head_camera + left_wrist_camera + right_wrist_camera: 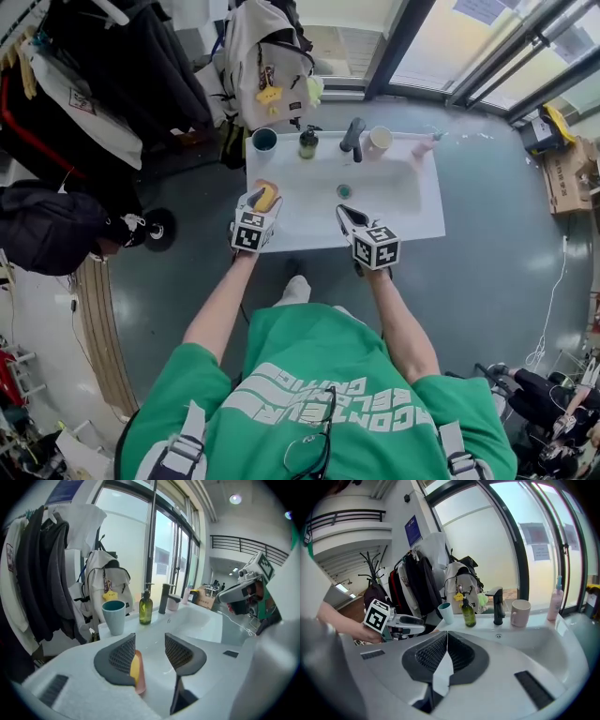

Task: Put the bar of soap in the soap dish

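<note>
The yellow bar of soap lies in a pink soap dish at the left end of the white sink counter. My left gripper hovers right over the dish, slightly to its left. In the left gripper view its jaws stand open with nothing between them, and the soap and the dish show below, partly hidden by the left jaw. My right gripper hangs over the counter's front edge near the basin. Its jaws are shut and empty.
Along the back of the counter stand a teal cup, a green pump bottle, a black tap, a pink mug and a pink bottle. A backpack and hanging coats are behind and to the left.
</note>
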`<state>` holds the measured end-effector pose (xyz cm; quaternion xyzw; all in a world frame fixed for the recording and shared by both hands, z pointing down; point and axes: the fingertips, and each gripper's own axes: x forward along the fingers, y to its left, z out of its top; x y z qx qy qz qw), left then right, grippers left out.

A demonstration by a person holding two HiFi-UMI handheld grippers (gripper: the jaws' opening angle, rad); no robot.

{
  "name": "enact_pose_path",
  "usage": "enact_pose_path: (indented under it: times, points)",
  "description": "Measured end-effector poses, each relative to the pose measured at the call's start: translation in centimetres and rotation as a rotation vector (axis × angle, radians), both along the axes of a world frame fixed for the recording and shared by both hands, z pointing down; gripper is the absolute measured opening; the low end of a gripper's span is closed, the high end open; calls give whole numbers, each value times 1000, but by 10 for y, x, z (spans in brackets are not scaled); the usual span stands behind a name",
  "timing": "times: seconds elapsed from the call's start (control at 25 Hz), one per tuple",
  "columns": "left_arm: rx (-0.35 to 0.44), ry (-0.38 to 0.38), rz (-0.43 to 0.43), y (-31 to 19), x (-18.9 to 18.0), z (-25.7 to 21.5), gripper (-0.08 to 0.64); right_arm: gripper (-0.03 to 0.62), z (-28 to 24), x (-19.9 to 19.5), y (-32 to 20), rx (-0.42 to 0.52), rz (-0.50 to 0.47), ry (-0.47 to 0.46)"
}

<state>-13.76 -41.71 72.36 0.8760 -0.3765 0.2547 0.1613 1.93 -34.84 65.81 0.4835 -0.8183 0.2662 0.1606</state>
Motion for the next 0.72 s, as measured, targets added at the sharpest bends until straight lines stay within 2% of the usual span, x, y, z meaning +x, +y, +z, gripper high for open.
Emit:
enact_pose_path:
  times: [0.28,0.48,0.72]
  points:
    - [113,110,-11,39,27,-74,116,15,-57,15,39,134,-14,19]
    - [151,154,-7,80,39,-110,30,15,-87,27,73,194,-18,41]
    - [178,218,-14,134,47,-144,9,15,-111,34,118,227,-28,39]
